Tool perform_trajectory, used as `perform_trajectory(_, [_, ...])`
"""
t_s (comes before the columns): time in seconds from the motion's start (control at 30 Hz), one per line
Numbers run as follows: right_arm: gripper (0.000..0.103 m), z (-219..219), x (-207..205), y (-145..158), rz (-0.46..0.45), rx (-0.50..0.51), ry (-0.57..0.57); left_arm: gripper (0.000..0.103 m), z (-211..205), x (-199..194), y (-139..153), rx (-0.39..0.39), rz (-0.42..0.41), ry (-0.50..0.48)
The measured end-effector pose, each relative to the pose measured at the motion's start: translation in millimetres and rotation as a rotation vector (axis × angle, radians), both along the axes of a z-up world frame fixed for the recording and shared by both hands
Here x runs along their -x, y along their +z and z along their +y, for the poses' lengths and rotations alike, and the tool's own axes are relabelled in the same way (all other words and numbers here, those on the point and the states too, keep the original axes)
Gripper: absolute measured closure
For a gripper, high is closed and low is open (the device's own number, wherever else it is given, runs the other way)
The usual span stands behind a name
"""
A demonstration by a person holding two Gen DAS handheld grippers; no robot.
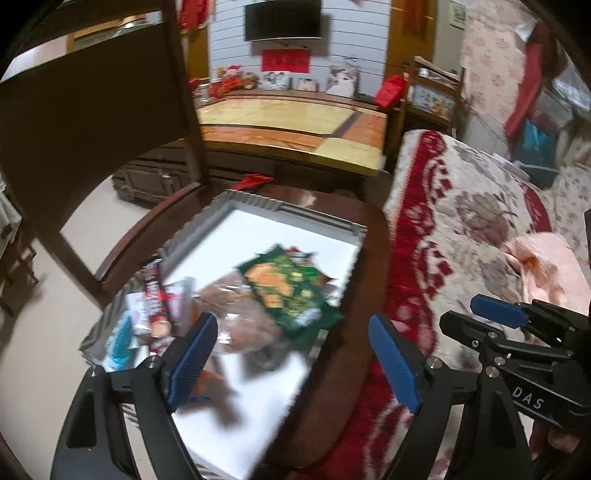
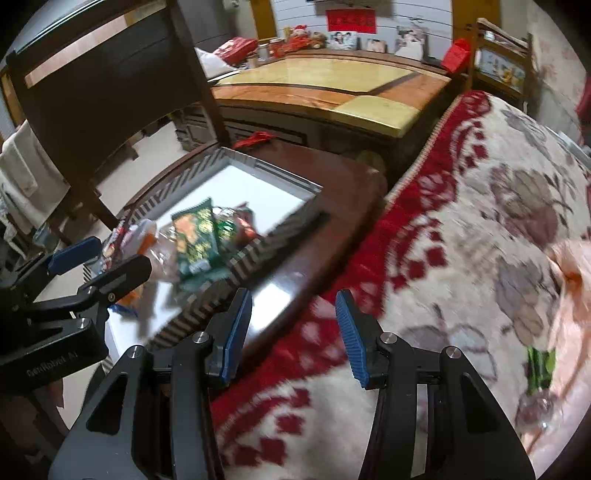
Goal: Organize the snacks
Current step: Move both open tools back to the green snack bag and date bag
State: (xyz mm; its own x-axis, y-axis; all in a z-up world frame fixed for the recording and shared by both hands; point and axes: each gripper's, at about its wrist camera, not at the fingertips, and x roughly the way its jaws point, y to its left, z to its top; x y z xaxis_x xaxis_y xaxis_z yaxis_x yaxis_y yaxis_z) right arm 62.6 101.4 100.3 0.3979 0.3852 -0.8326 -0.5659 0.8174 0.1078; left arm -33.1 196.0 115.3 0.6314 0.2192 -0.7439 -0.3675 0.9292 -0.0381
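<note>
A white storage box (image 1: 258, 417) with ribbed grey walls sits on a dark wooden chair seat (image 1: 365, 295). Inside lie several snacks: a green packet (image 1: 291, 291), clear bags of brown buns (image 1: 240, 314) and a red-and-white packet (image 1: 155, 295) at the left wall. The box (image 2: 258, 192) and green packet (image 2: 194, 236) also show in the right wrist view. My left gripper (image 1: 295, 362) is open and empty above the box. My right gripper (image 2: 293, 332) is open and empty over the blanket edge. A small green packet (image 2: 541, 367) lies on the blanket at the right.
A floral red-and-cream blanket (image 2: 461, 221) covers the bed on the right, with a pink cloth (image 1: 543, 266) on it. The chair's dark backrest (image 1: 85, 122) rises at the left. A yellow-topped low table (image 1: 291, 125) stands behind, under a wall television (image 1: 282, 18).
</note>
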Motion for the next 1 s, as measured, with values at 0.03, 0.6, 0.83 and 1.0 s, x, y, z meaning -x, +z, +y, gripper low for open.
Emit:
perform_trajectory(0.03, [0.056, -6.7, 0.8, 0.7, -0.002, 0.000, -0.010, 0.017, -6.4, -1.5, 0.6, 0.000, 0.000, -0.014])
perform_trajectory(0.6, [0.056, -152.1, 8.4, -3.5, 0.012, 0.008, -0.249, 0.014, -110.0, -28.7, -5.6, 0.021, 0.035, -0.219])
perform_trajectory(0.83, [0.056, -191.1, 11.1, -10.5, 0.022, 0.010, -0.312, 0.014, -138.3, -40.0, -10.9, 0.029, 0.049, -0.267])
perform_trajectory(1.0, [0.056, -209.8, 11.5, -14.2, 0.029, -0.003, -0.344, 0.014, -150.8, -45.3, -16.4, 0.020, 0.067, -0.289])
